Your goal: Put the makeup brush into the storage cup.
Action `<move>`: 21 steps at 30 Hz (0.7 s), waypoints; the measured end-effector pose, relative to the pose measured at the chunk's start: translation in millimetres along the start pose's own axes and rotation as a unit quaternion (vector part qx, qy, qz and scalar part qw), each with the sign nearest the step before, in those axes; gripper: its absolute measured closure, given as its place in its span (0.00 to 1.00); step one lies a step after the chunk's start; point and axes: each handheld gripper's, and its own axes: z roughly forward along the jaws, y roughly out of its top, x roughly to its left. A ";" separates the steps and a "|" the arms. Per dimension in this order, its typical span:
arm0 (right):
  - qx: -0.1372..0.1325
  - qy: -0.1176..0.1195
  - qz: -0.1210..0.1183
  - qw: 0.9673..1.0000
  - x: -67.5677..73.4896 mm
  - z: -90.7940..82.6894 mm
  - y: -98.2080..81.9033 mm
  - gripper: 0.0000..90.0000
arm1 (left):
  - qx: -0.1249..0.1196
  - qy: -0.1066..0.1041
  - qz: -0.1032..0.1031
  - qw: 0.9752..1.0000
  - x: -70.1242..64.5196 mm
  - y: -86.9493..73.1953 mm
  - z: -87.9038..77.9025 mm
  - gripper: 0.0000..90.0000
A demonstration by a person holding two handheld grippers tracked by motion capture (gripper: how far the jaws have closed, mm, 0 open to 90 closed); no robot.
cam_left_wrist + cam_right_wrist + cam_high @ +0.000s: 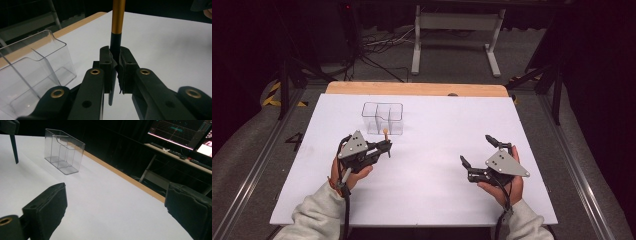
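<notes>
Two grippers over the white table [422,170]. Left gripper [385,145] clamps a slim black-and-gold pen [117,27] upright beside the clear plastic divided box [383,118]. Right gripper [477,149] gapes wide, empty.

The room was dark. A white table [427,190] with a wooden far edge stood on grey floor [242,150]; beyond it a white stand [457,22], loose cables [382,42], and perhaps two lit monitors [180,131].
</notes>
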 end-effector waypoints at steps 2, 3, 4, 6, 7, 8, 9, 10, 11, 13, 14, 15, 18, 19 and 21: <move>0.000 -0.003 0.001 1.000 -1.5 -2.2 -2.6 0.06 | -0.001 0.001 0.001 1.000 1.0 0.1 -0.6 0.92; -0.001 -0.003 0.003 1.000 -2.4 -3.2 -3.8 0.06 | -0.001 0.003 -0.001 1.000 1.8 0.3 -1.9 0.92; 0.001 -0.005 0.004 1.000 -3.1 -4.0 -5.0 0.06 | -0.002 0.005 0.001 1.000 2.9 0.5 -2.7 0.92; 0.002 -0.005 0.005 1.000 -3.7 -5.0 -6.5 0.06 | 0.001 0.007 0.001 1.000 3.2 0.7 -3.4 0.92; 0.004 -0.006 0.004 1.000 -4.5 -6.0 -7.9 0.06 | 0.001 0.009 0.002 1.000 3.5 0.8 -3.8 0.92; 0.008 -0.007 0.002 1.000 -4.9 -6.6 -9.1 0.06 | 0.002 0.009 -0.001 1.000 3.8 0.7 -4.1 0.92; 0.010 -0.009 0.002 1.000 -5.1 -7.5 -10.5 0.06 | 0.003 0.012 0.001 1.000 4.4 0.9 -4.3 0.92; 0.010 -0.009 0.002 1.000 -5.3 -8.6 -11.8 0.06 | 0.003 0.015 0.001 1.000 5.0 1.1 -4.6 0.92; 0.013 -0.012 0.003 1.000 -5.8 -9.7 -14.1 0.06 | 0.004 0.015 0.000 1.000 5.2 1.4 -4.6 0.92; 0.018 -0.013 0.005 1.000 -6.5 -11.6 -17.0 0.06 | 0.005 0.016 0.003 1.000 5.2 2.6 -4.4 0.92; 0.022 -0.014 0.008 1.000 -6.8 -12.6 -18.5 0.06 | 0.005 0.016 0.003 1.000 5.2 2.6 -4.4 0.92; 0.022 -0.014 0.008 1.000 -6.8 -12.6 -18.5 0.06 | 0.003 0.016 0.001 1.000 5.3 3.5 -4.3 0.92; 0.028 -0.020 0.010 0.999 -7.9 -17.4 -22.1 0.06 | -0.001 0.015 0.002 1.000 6.9 5.6 -5.1 0.92; 0.029 -0.020 0.014 0.999 -8.7 -19.1 -23.5 0.06 | -0.002 0.015 -0.001 1.000 7.4 6.2 -5.6 0.92; 0.033 -0.019 0.020 0.999 -10.3 -23.2 -28.3 0.06 | -0.004 0.016 -0.002 1.000 9.4 7.3 -6.3 0.92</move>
